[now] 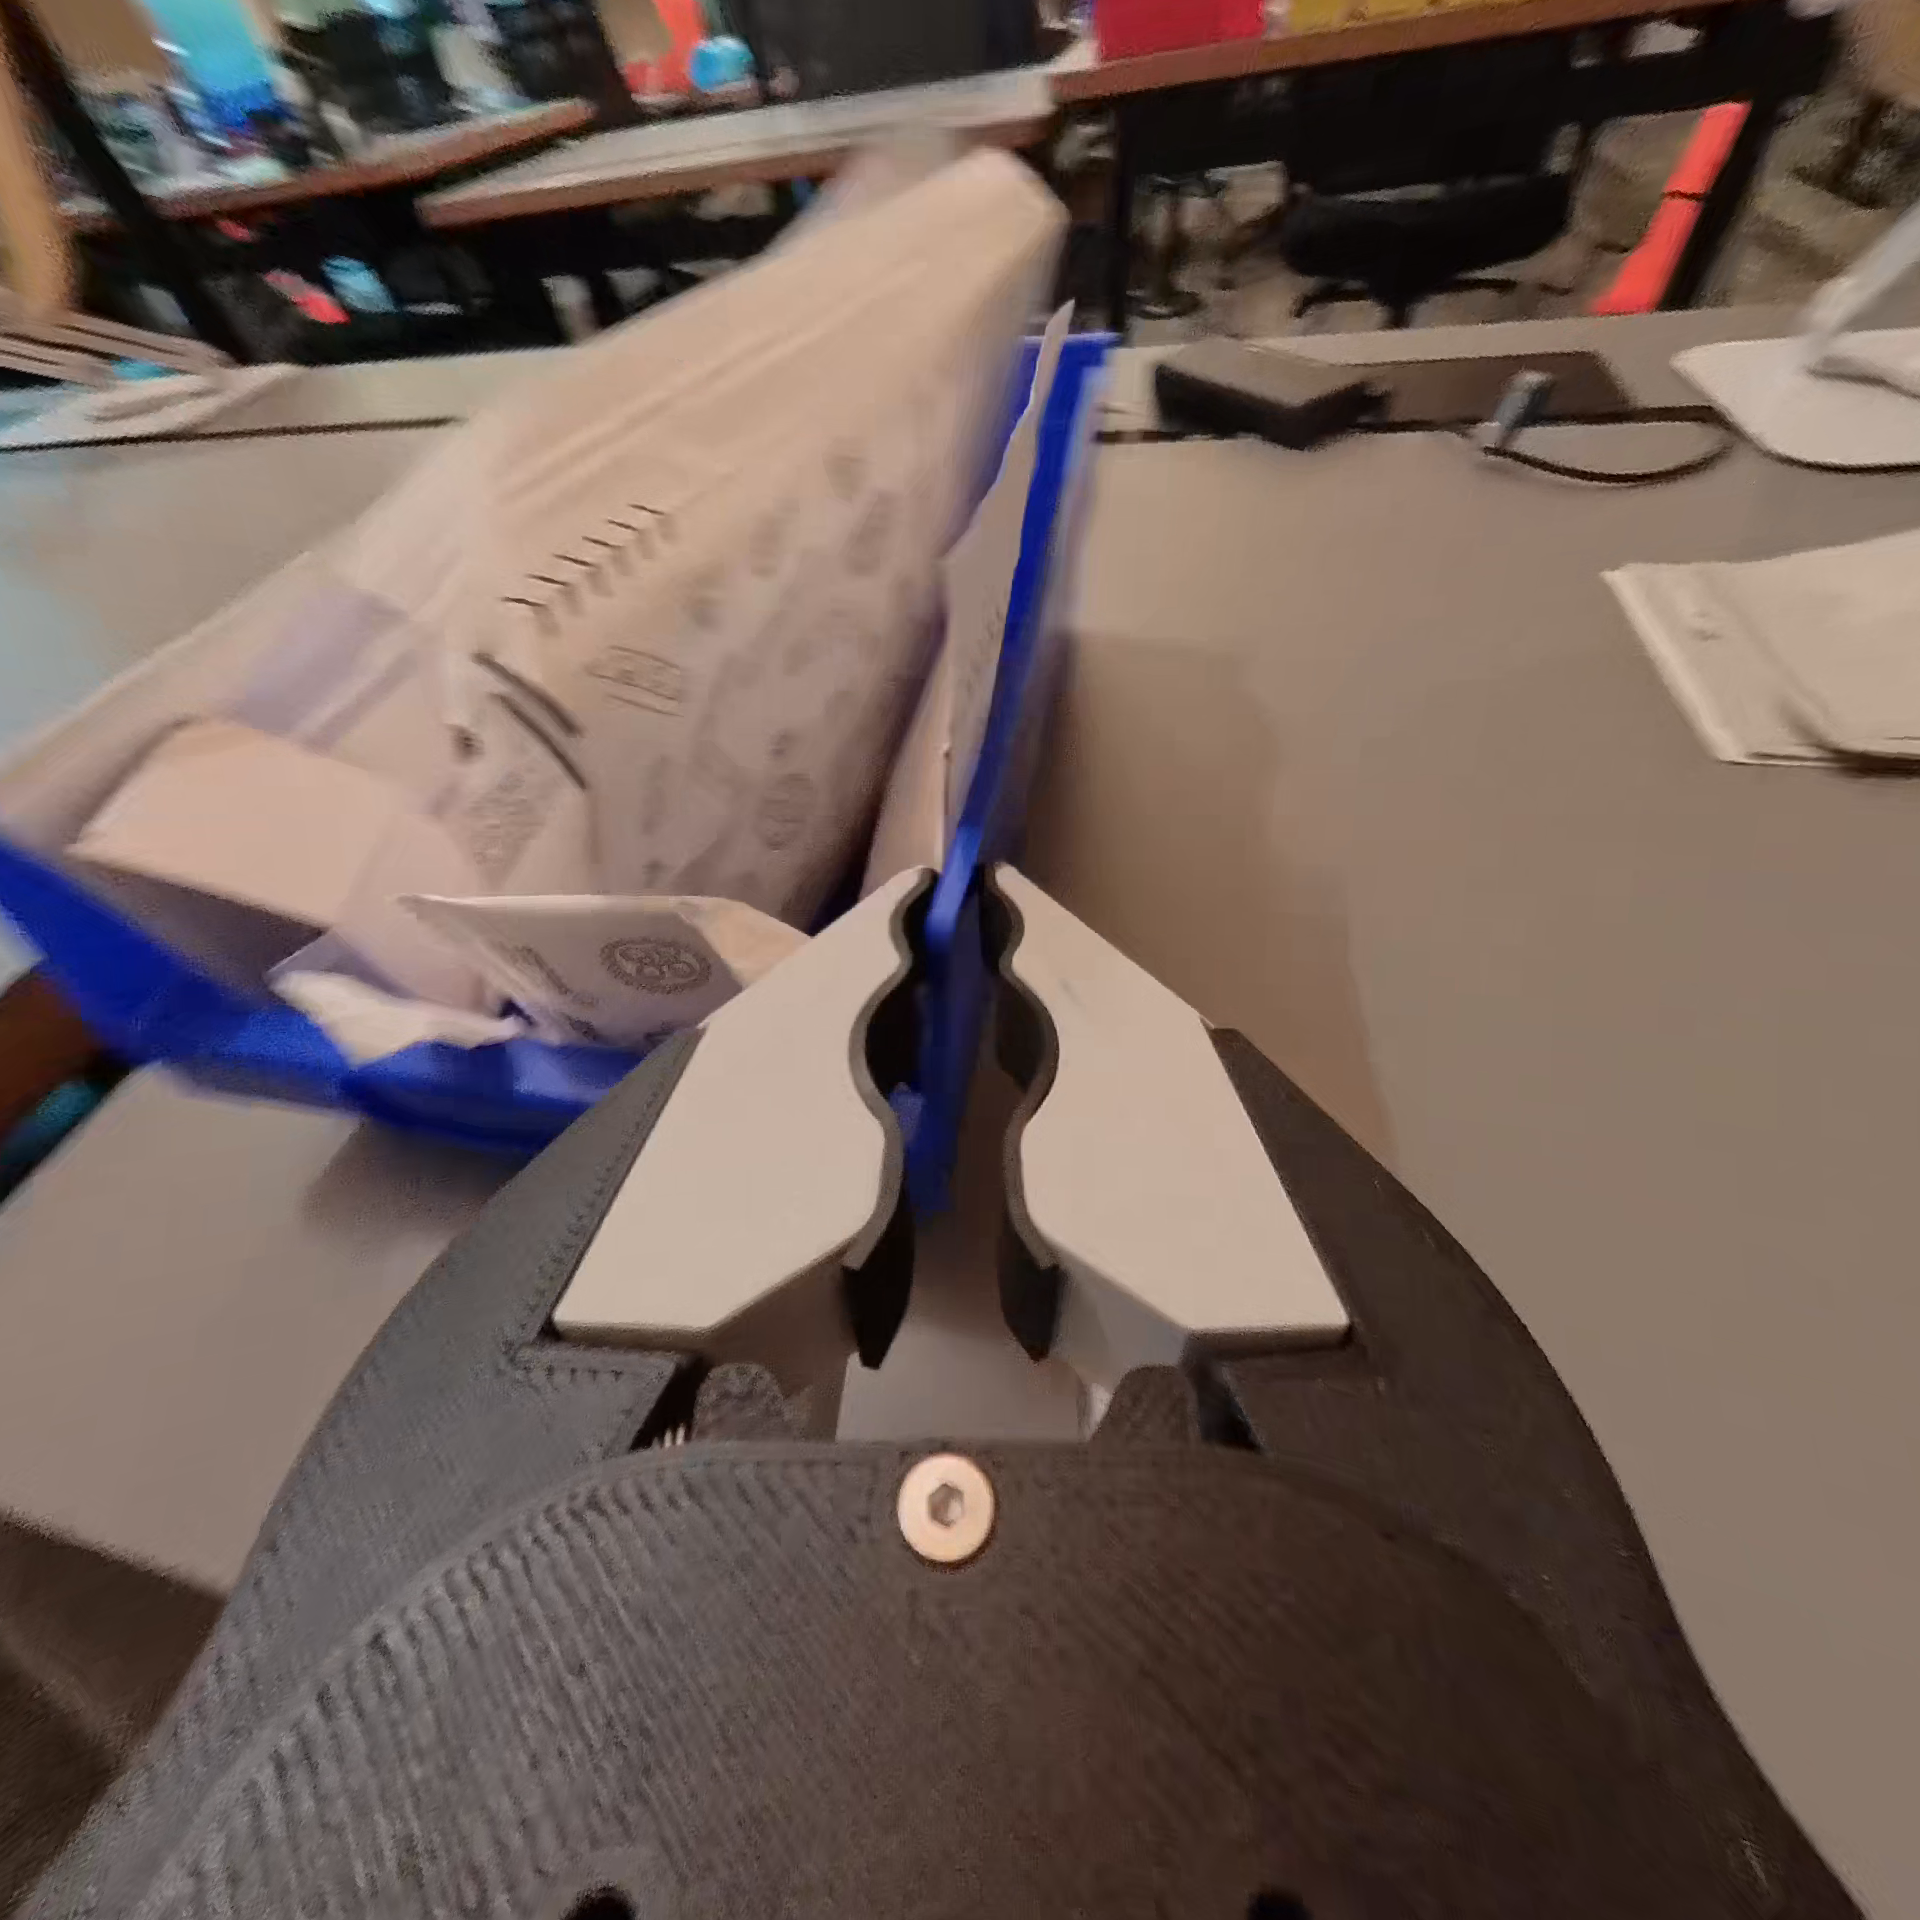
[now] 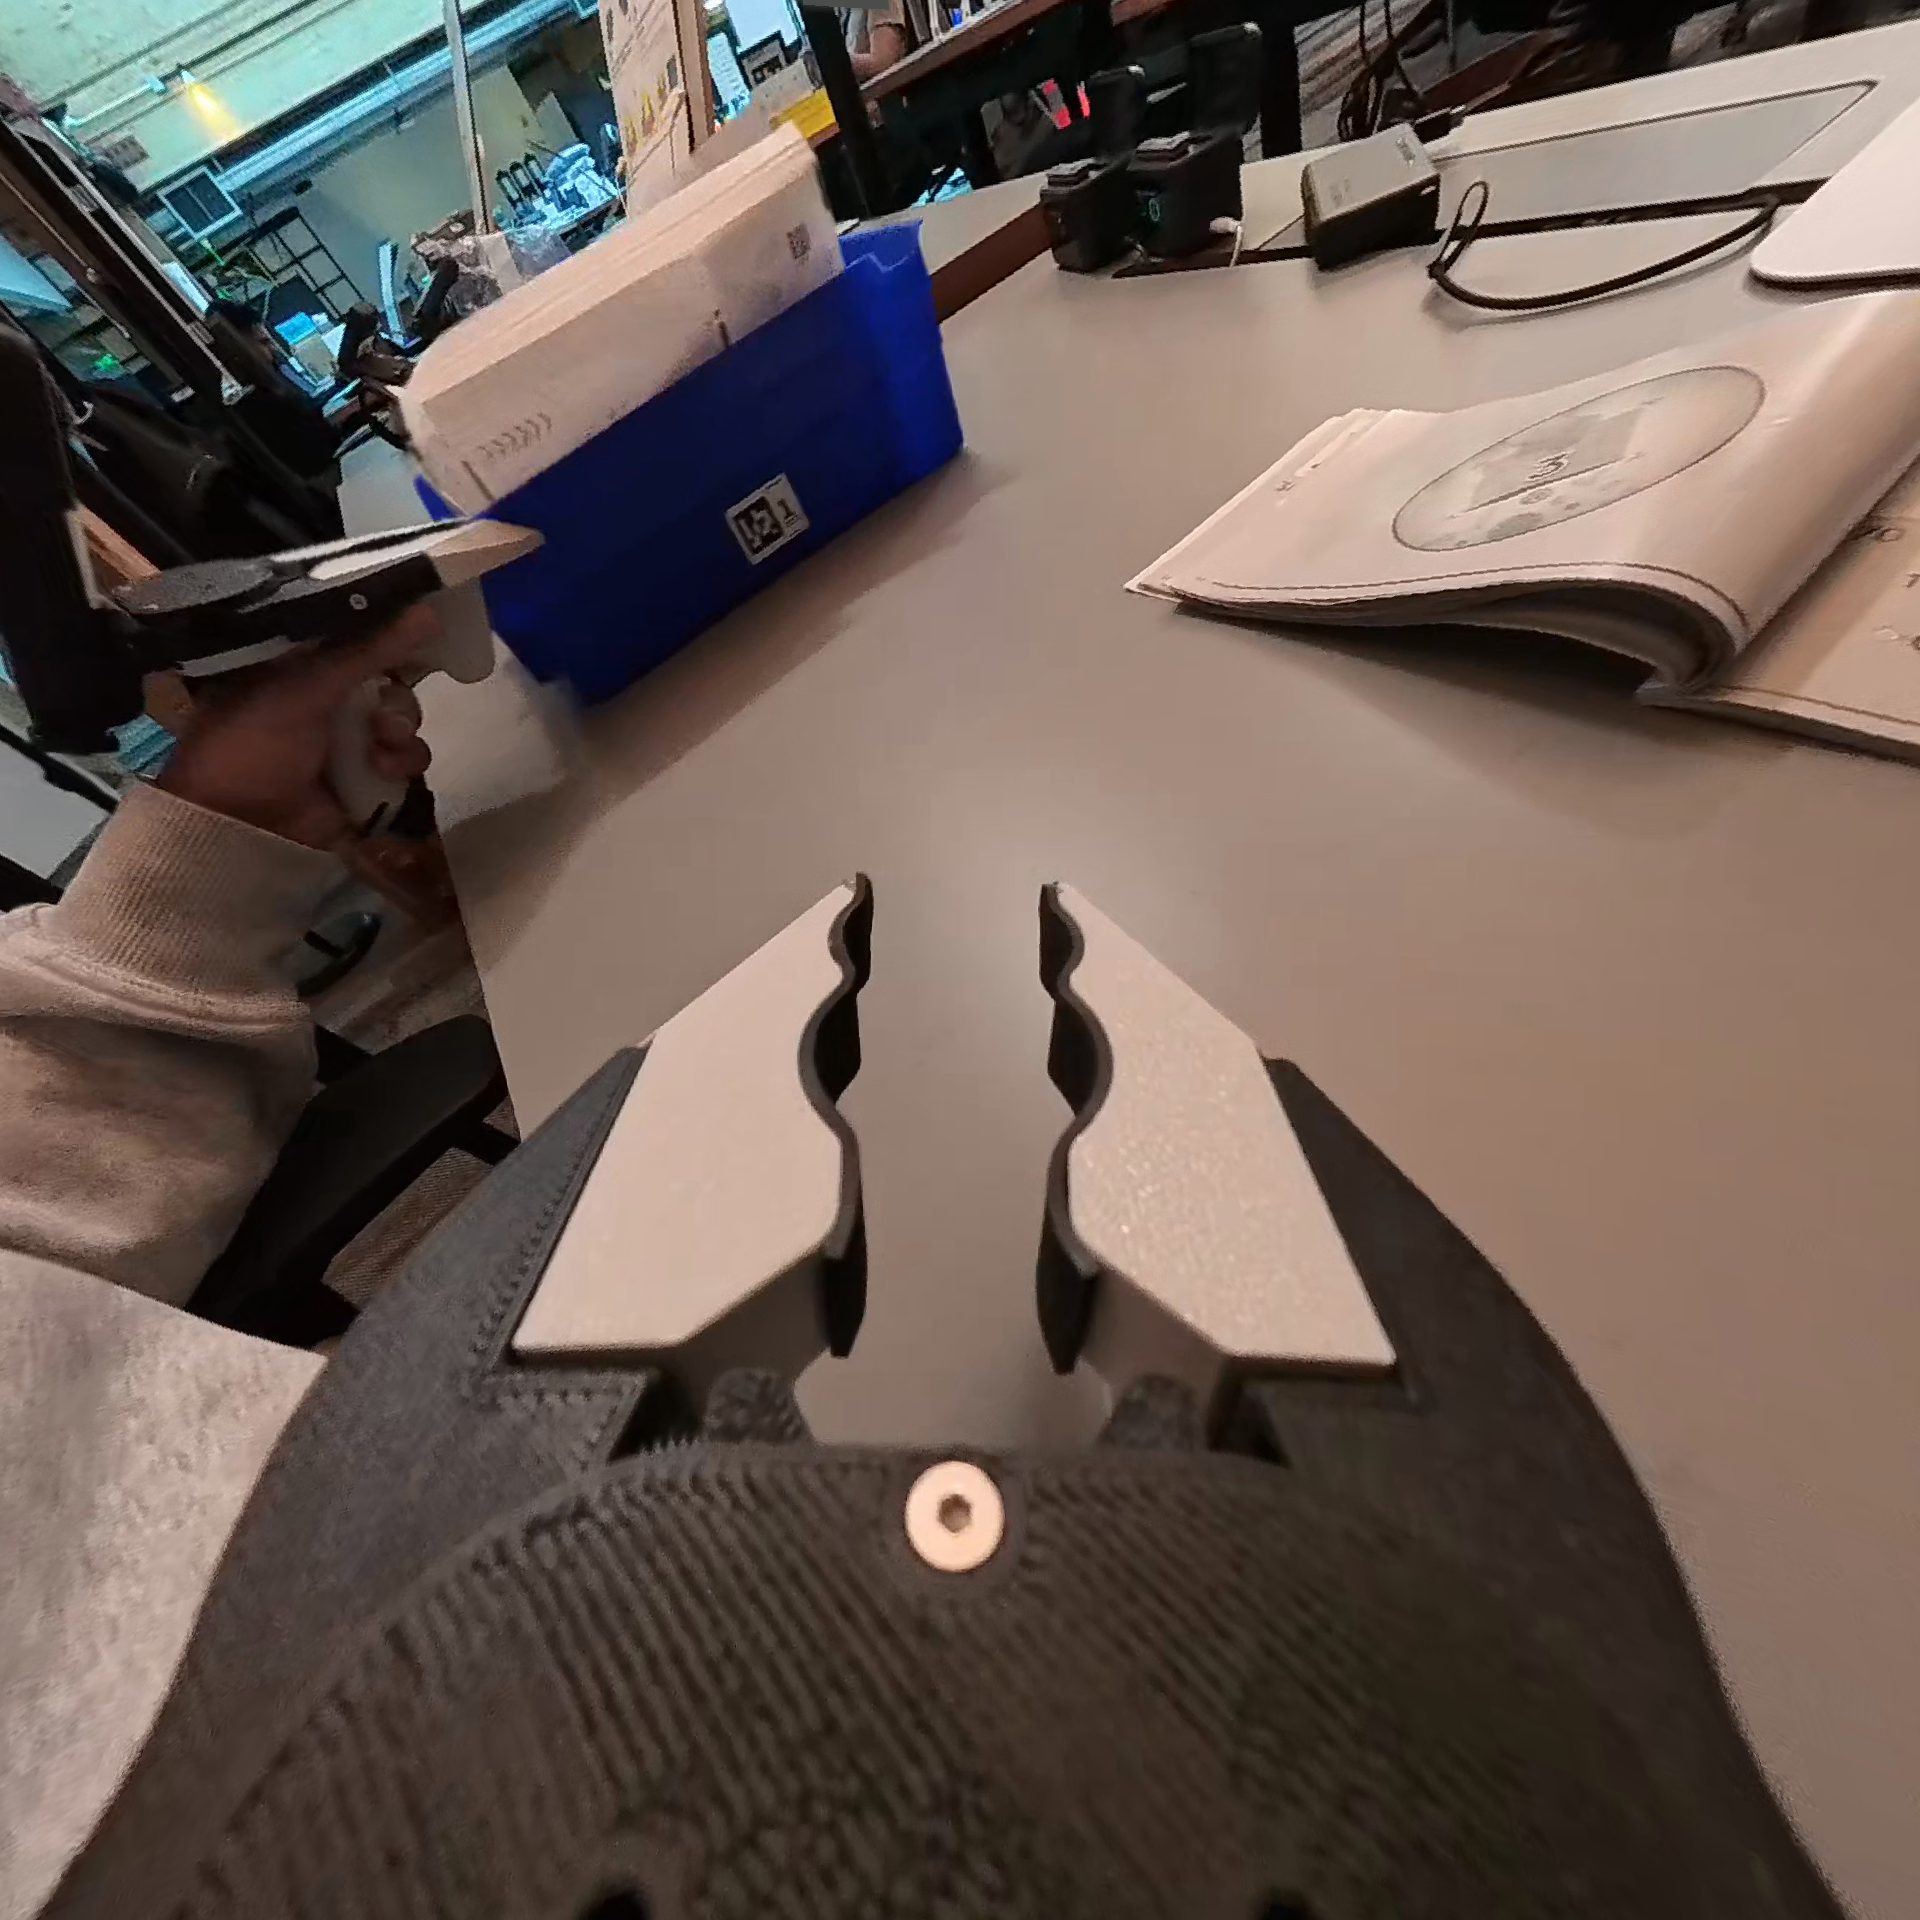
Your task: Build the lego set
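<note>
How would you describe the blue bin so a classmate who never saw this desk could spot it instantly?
Start at the grey table and look toward its far left edge. There sits a blue bin, stuffed with white paper bags. It is the only blue thing there, and the left gripper pinches its wall.

You see a sticker (image 2: 767,531) on the blue bin (image 2: 665,540), a code on the white packet (image 2: 623,332), and print on the booklet (image 2: 1558,520).

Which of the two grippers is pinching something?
The left gripper: its fingers are clamped on the blue bin wall. The right gripper is open and empty.
</note>
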### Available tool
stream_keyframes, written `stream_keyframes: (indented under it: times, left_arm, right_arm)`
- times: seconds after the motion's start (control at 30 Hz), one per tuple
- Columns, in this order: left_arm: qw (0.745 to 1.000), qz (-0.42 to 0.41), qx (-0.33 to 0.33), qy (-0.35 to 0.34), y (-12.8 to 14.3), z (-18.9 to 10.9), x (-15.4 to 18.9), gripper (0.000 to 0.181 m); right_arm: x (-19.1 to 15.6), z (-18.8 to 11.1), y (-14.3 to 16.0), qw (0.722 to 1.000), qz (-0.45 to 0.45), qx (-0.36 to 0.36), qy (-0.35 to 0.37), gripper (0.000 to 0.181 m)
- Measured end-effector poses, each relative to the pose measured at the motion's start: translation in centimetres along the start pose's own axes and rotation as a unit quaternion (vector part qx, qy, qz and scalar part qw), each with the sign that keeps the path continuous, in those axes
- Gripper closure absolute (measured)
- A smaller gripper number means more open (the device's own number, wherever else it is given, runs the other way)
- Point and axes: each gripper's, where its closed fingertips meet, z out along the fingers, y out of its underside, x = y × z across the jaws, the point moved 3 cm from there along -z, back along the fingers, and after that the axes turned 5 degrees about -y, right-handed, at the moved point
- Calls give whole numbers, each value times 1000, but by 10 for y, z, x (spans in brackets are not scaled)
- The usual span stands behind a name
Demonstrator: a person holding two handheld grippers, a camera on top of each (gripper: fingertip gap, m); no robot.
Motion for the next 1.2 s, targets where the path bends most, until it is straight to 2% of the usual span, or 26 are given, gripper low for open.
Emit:
stream_keyframes:
  times: [0.1,0.23,0.43,0.53,0.6,0.7,0.77,0.9,0.93,1.1,1.2]
  left_arm:
    - [998,4,4,68,-6,-5,45,177]
    - [995,75,12,67,-10,-14,88,172]
    - [990,93,27,100,-10,-32,122,162]
    - [988,62,54,128,-23,-52,124,149]
    - [986,45,84,140,-38,-66,118,148]
    - [986,44,139,85,-64,-80,83,149]
    - [987,42,148,50,-71,-80,56,148]
    - [992,95,88,-12,-51,-66,15,154]
    - [991,108,81,-10,-47,-66,12,157]
    - [992,85,20,91,-24,-60,39,154]
    - [991,84,27,105,-25,-56,50,161]
  right_arm:
    - [-1,3,0,1000,15,2,-11,150]
    - [0,3,-1,1000,24,5,-15,150]
    - [1,0,0,999,39,7,-22,149]
    - [2,-1,0,999,47,8,-25,149]
    - [3,-1,0,998,52,9,-25,149]
    - [3,0,0,998,55,7,-28,149]
    - [3,0,0,998,56,7,-30,149]
    - [1,0,1,998,54,4,-33,149]
    - [1,0,2,998,54,3,-32,149]
    - [-1,1,4,998,53,-5,-28,149]
    - [-1,1,5,998,51,-8,-28,148]
